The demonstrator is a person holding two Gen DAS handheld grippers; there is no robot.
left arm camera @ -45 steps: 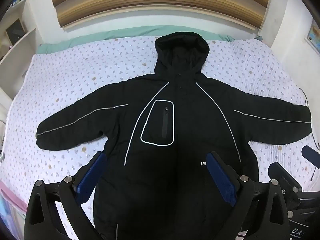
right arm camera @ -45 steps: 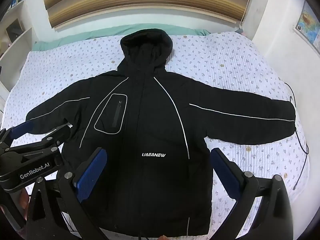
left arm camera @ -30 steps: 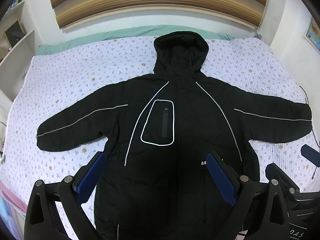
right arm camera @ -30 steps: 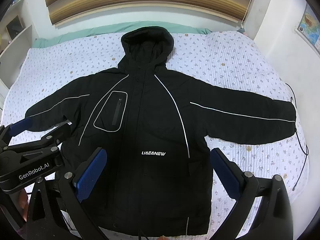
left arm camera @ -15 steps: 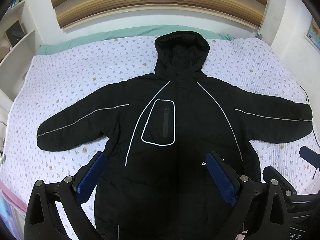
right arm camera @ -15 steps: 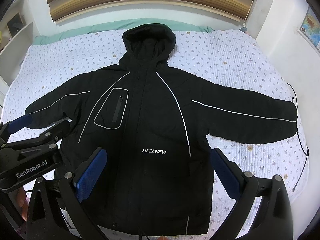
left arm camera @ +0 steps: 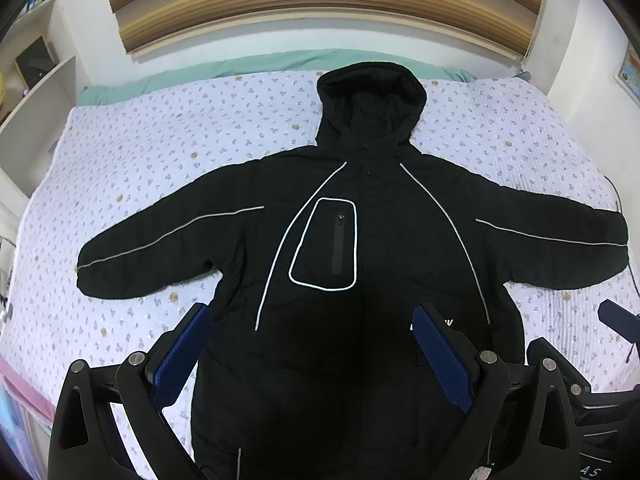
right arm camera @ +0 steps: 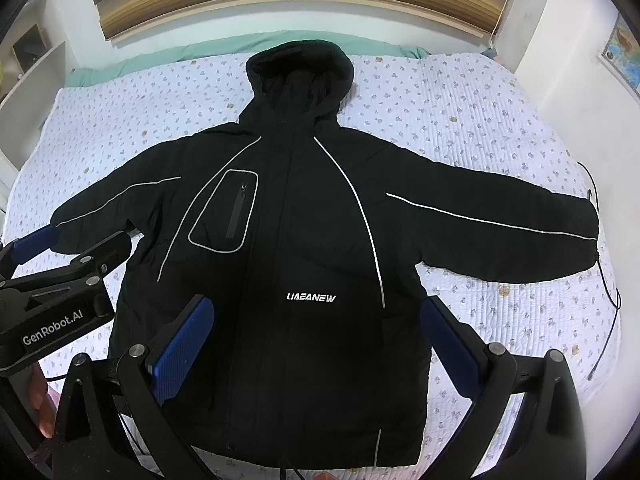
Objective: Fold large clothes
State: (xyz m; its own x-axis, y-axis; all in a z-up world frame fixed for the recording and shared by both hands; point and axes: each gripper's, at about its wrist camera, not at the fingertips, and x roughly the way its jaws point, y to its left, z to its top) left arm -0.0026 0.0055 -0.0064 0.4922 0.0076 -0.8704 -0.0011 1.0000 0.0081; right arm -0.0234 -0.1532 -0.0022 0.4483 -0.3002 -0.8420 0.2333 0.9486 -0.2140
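A large black hooded jacket [left arm camera: 360,264] with thin white piping lies face up and spread flat on the bed, sleeves out to both sides, hood at the far end. It also shows in the right wrist view [right arm camera: 312,240]. My left gripper [left arm camera: 314,344] is open and empty, held above the jacket's lower left part. My right gripper [right arm camera: 320,340] is open and empty, held above the jacket's lower right part. The left gripper also shows in the right wrist view [right arm camera: 68,264], at the left sleeve's end.
The bed [left arm camera: 140,152] has a pale floral quilt and a green strip at the headboard. Shelves [left arm camera: 36,80] stand at the left. A black cable [right arm camera: 608,272] runs along the bed's right edge. White walls close in at the right.
Both grippers have drifted only slightly above the jacket. The jaws have stayed open and the jacket has not moved.
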